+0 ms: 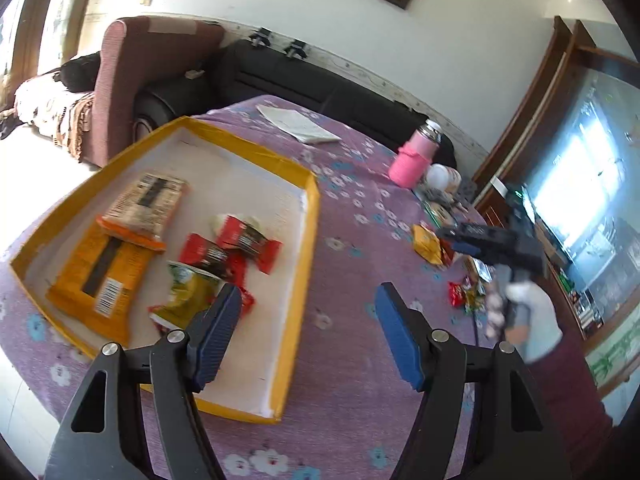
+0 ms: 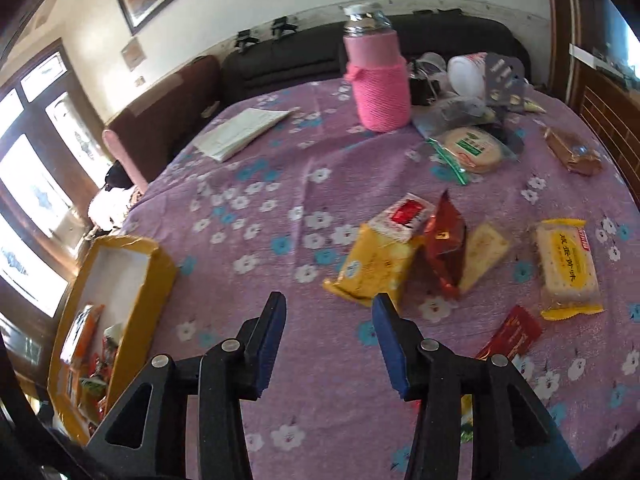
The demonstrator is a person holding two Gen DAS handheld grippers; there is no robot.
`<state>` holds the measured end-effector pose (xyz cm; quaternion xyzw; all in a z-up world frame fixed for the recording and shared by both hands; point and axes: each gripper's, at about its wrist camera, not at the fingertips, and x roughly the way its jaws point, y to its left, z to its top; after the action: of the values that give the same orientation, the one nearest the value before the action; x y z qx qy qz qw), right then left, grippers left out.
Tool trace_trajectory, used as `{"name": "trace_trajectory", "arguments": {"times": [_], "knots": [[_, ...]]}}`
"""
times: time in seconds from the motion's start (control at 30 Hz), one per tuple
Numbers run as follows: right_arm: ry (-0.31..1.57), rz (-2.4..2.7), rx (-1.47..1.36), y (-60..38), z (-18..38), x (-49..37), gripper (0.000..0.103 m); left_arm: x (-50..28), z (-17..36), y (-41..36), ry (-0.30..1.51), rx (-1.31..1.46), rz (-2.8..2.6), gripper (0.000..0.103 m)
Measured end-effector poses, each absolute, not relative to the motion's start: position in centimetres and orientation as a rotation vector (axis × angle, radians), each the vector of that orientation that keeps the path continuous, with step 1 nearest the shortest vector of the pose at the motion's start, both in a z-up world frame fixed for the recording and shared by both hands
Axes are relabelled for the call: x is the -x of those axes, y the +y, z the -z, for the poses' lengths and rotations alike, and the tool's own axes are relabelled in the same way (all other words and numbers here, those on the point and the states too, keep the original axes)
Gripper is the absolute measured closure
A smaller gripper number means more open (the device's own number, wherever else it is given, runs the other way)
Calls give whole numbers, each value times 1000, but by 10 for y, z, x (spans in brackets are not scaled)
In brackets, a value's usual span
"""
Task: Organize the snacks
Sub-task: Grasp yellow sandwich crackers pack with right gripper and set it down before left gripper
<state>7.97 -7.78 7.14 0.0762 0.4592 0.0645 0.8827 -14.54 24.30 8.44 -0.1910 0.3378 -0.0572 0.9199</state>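
A yellow-rimmed box [image 1: 310, 216] lies on the purple flowered cloth, holding an orange packet [image 1: 100, 280], a beige packet [image 1: 148, 200], two red packets [image 1: 244, 240] and a green-yellow packet [image 1: 188, 288]. My left gripper [image 1: 308, 296] hangs open over the box's near right rim, nothing between its fingers. My right gripper [image 2: 329, 302] is open and empty above the cloth, just short of a yellow packet [image 2: 376, 264]. Beside that lie a white-red packet [image 2: 404, 216], a red foil packet [image 2: 444, 244] and a yellow biscuit pack [image 2: 566, 268]. The box [image 2: 156, 276] sits at the left.
A pink knitted bottle [image 2: 380, 80] stands at the far side, a folded paper [image 2: 240, 130] to its left. A bagged round cracker [image 2: 476, 148] and a brown packet [image 2: 572, 152] lie at the right. A dark sofa [image 1: 320, 80] runs behind the table.
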Motion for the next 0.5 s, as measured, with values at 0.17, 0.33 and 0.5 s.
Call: {"name": "trace_trajectory", "arguments": {"times": [0.17, 0.33, 0.5], "knots": [[987, -12, -127, -77, -50, -119, 54, 148, -86, 232, 705, 365, 121, 34], [1045, 4, -86, -66, -30, -136, 55, 147, -84, 231, 715, 369, 118, 34], [1074, -104, -73, -44, -28, -102, 57, 143, -81, 231, 722, 379, 117, 34]]}}
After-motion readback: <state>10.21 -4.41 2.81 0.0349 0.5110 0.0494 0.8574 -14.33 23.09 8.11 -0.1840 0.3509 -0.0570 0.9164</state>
